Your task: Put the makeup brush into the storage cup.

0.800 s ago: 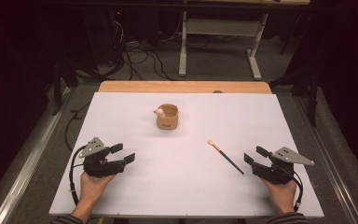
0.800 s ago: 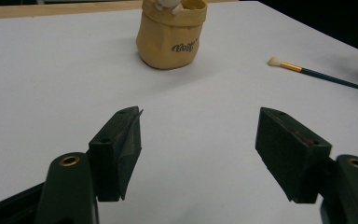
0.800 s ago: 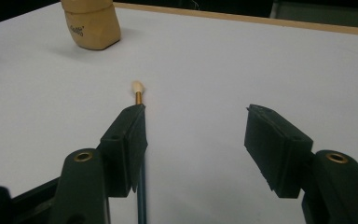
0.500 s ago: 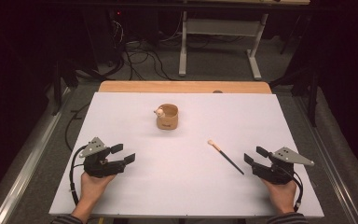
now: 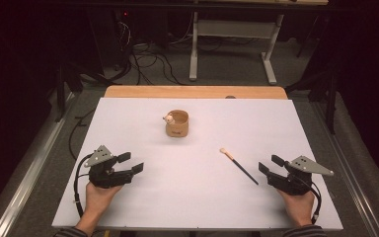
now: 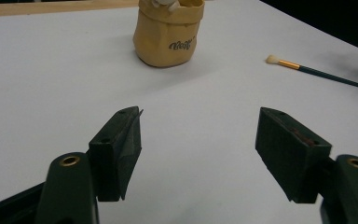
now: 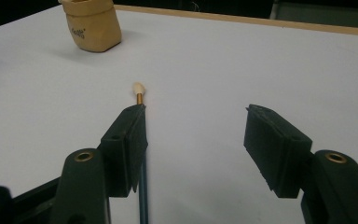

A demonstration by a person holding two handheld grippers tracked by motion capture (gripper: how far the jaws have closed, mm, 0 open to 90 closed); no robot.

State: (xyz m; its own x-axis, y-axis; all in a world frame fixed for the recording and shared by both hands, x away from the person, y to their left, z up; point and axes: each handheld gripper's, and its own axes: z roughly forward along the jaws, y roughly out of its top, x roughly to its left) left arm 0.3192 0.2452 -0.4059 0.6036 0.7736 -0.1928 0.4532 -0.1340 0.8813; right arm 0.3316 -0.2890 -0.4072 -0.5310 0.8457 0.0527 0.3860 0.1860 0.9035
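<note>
Resting low on the white table (image 5: 128,113), both tools sit near the person's edge with nothing held. Left gripper (image 5: 127,167): jaws spread wide, pointed toward the table's middle. Right gripper (image 5: 272,167): jaws likewise spread, empty, aimed at the brush.

Brush (image 5: 238,165) lies flat on the sheet between the pouch and the right gripper, pale tuft toward the pouch, dark handle running back toward the right hand. In the right gripper view the handle (image 7: 142,196) passes just beside the left-hand jaw, not centred in the gap; the tuft (image 7: 138,88) lies beyond the jaw tips.

Tan pouch (image 5: 176,124) stands upright near the far middle, well apart from both tools; something pale pokes from its mouth, too small to name. Left gripper view shows it (image 6: 168,32) straight ahead, soft-walled, slightly slumped.

Judgement: the step in hand looks like picking up the brush with the right tool. To do it well:
- shift the right gripper sideways so the handle sits midway between the jaws
- come down low, jaws nearly brushing the sheet, since the handle is thin and flat-lying
- pinch the dark handle, not the tuft
- close slowly; a thin round stick may roll or skid out
- left tool could steady the soft pouch if the brush goes in there
</note>
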